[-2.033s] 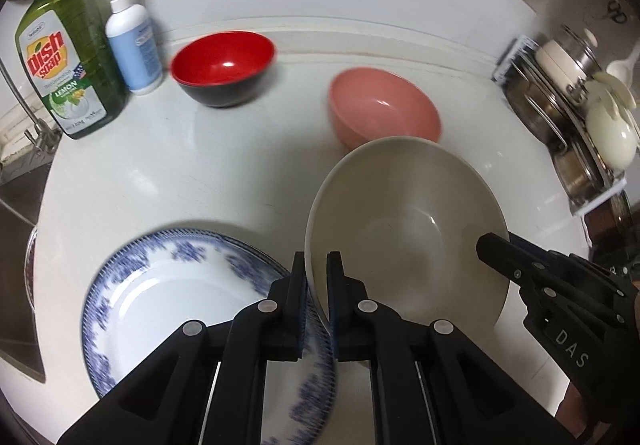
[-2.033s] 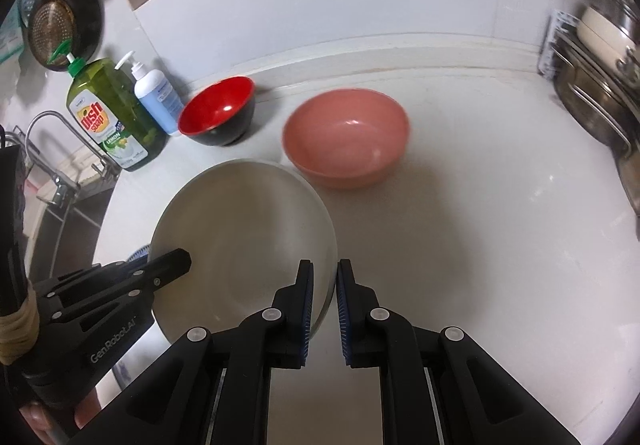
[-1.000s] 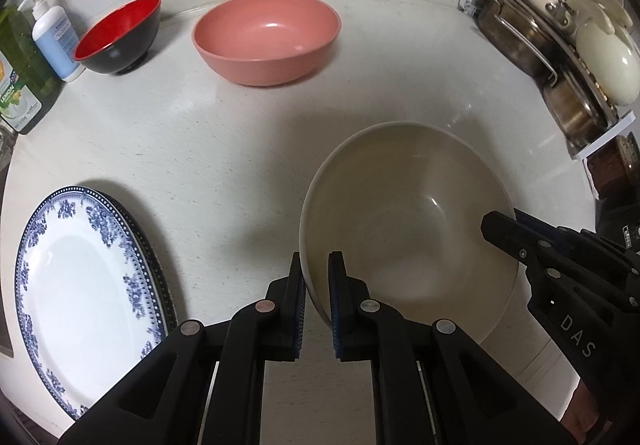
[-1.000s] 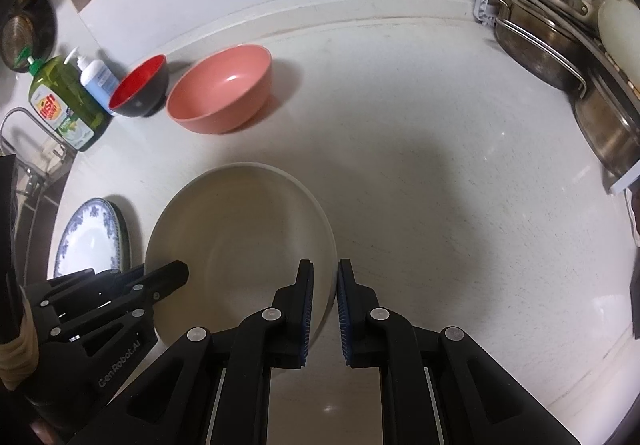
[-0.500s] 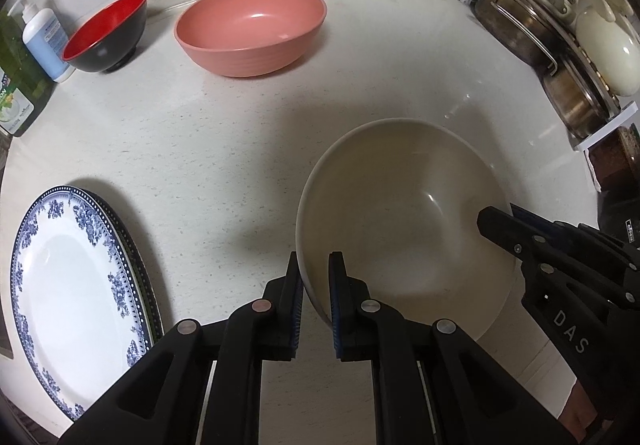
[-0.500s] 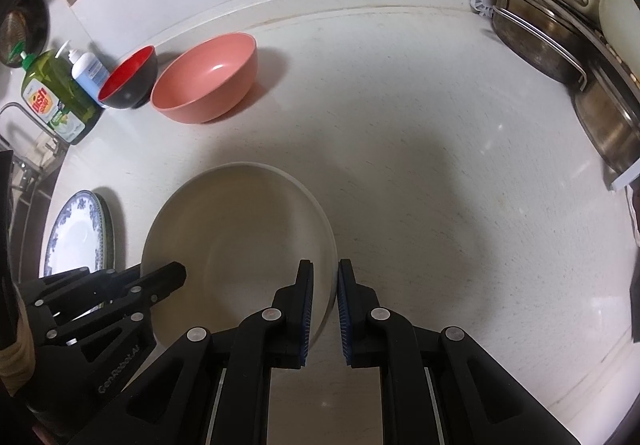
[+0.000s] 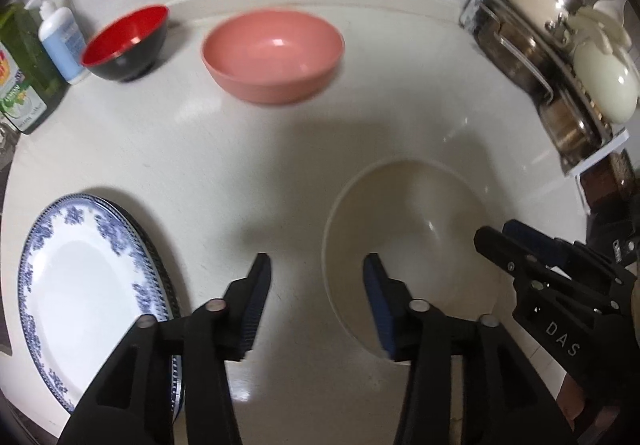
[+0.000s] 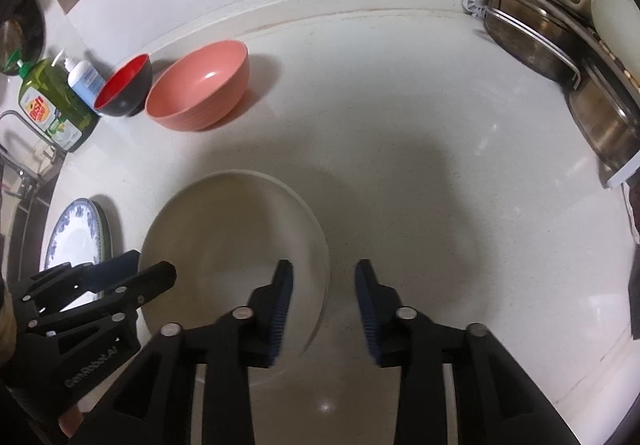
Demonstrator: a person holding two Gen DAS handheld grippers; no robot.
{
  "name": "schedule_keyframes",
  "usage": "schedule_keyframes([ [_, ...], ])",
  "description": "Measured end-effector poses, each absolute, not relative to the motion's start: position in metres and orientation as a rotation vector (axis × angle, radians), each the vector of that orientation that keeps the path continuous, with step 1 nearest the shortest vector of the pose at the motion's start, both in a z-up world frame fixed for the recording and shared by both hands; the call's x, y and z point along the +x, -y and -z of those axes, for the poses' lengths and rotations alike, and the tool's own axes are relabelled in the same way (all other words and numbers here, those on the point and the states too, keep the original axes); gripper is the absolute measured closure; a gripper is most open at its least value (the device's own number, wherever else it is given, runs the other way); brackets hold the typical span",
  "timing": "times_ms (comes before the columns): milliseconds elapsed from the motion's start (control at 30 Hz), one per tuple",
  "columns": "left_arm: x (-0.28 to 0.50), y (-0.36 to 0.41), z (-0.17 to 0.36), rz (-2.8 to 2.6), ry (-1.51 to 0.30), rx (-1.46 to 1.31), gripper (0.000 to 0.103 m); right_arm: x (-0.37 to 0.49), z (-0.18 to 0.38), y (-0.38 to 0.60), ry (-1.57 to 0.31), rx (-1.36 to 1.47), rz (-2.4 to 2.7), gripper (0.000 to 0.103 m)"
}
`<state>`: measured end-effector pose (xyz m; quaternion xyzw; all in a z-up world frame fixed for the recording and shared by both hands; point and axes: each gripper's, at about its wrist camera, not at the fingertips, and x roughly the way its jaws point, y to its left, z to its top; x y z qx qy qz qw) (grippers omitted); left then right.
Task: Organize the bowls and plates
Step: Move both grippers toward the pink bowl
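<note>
White countertop point(image 8: 440, 205) bears the cream bowl point(image 8: 224, 245), its rims between both opening hand-held grippers, unpressed.

Both tools are matte black plastic, angular and ribbed with open cut-outs. The left gripper point(image 7: 316, 297) has two tapering fingers point(image 7: 256, 301) faced with dark blue ridged pads and round silver screw heads at the joints. The right gripper point(image 8: 323, 299) is built alike; its side reads "DAS" in pale letters. The lettering on the left one's flank is too blurred to read, perhaps a maker's name.
</note>
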<state>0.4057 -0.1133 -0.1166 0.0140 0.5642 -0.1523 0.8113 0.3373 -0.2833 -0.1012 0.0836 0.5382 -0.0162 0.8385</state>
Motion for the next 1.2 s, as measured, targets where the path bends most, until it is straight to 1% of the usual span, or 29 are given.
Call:
schedule_keyframes([
  [67, 0.408, 0.108, 0.108, 0.315, -1.181, 0.030, 0.044, 0.336, 0.095, 0.282, -1.125, 0.177, 0.030, 0.068],
  [133, 0.409, 0.102, 0.101, 0.300, -1.160, 0.035, 0.042, 0.336, 0.086, 0.281, -1.102, 0.176, 0.033, 0.067],
  [167, 0.411, 0.098, 0.097, 0.296, -1.150, 0.038, 0.041, 0.336, 0.082, 0.280, -1.091, 0.175, 0.032, 0.062],
  [200, 0.413, 0.095, 0.094, 0.299, -1.147, 0.038, 0.040, 0.337, 0.079, 0.277, -1.082, 0.173, 0.032, 0.060],
  [367, 0.425, 0.084, 0.082, 0.297, -1.122, 0.028, 0.038, 0.344, 0.065, 0.267, -1.050, 0.160, 0.025, 0.060],
  [833, 0.467, 0.052, 0.053, 0.281, -1.044, 0.085, 0.037, 0.382, 0.042, 0.237, -0.982, 0.114, -0.002, 0.060],
  [1200, 0.503, 0.047, 0.054, 0.291, -1.039, 0.103, 0.037, 0.420, 0.036, 0.222, -0.977, 0.105, -0.009, 0.060],
])
